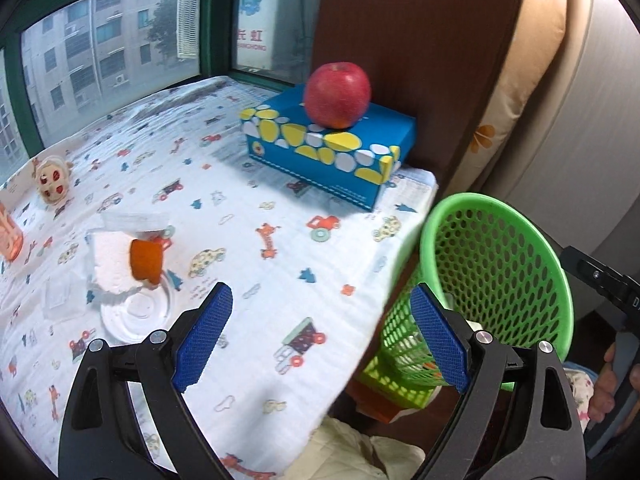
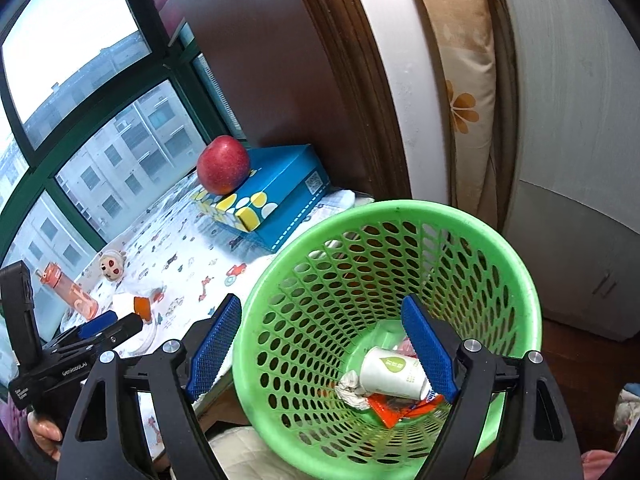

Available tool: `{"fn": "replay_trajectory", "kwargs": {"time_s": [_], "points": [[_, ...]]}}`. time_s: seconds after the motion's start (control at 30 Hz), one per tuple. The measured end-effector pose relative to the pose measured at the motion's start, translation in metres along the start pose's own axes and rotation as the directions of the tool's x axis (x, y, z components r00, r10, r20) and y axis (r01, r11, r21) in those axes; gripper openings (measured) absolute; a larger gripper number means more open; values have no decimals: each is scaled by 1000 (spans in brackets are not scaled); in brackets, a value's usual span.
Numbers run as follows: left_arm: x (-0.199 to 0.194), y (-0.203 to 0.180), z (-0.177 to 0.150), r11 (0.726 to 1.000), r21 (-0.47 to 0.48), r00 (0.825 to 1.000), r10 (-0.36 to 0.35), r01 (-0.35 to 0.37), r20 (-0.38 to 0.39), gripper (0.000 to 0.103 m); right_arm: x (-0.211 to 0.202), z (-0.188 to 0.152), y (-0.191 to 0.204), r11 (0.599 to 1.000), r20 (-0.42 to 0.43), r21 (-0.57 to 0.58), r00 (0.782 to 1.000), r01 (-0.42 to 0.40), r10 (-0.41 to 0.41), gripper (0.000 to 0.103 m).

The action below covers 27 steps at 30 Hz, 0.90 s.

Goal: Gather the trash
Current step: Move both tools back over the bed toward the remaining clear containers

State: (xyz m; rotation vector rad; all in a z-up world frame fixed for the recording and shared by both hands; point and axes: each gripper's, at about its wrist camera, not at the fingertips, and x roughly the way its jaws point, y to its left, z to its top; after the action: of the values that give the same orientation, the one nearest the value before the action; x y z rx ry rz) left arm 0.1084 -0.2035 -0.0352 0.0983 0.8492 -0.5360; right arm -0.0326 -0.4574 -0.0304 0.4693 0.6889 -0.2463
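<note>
A green mesh basket (image 1: 500, 264) stands beside the table's right edge; in the right wrist view (image 2: 384, 216) it holds a white paper cup (image 2: 392, 372), a crumpled tissue (image 2: 352, 390) and an orange wrapper (image 2: 396, 408). On the table lie an orange peel (image 1: 146, 260) on a white tissue (image 1: 110, 264) and a clear plastic lid (image 1: 136, 314). My left gripper (image 1: 320, 336) is open and empty over the table, right of the peel. My right gripper (image 2: 322, 344) is open and empty above the basket's near rim.
A red apple (image 1: 337, 94) sits on a blue tissue box (image 1: 328, 148) at the back right. A small doll head (image 1: 52, 180) and an orange bottle (image 2: 68, 290) stand at the left by the window. The cartoon-print tablecloth (image 1: 256, 264) covers the table.
</note>
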Motion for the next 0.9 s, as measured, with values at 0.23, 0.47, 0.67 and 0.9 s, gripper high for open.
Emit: {"fn": "replay_trajectory", "kwargs": {"time_s": [0.23,0.47,0.67,0.9], "points": [[-11,79,-6,984,-121,991,134,-132,6,89,17,-2,43,997,-35,-59,998,-55,53,79],[-21,158,-15,934,-209,956,291,-289,-21,89,37,-6,89,987,-75,-120,992,-111,102,79],[-17,214,-27,903,-244,935,348,-354,-67,89,54,-9,123,976,-110,-157,985,-150,133,79],[-1,246,-37,891,-268,931,349,-366,-109,89,74,-15,160,962,-155,-200,975,-188,158,80]]}}
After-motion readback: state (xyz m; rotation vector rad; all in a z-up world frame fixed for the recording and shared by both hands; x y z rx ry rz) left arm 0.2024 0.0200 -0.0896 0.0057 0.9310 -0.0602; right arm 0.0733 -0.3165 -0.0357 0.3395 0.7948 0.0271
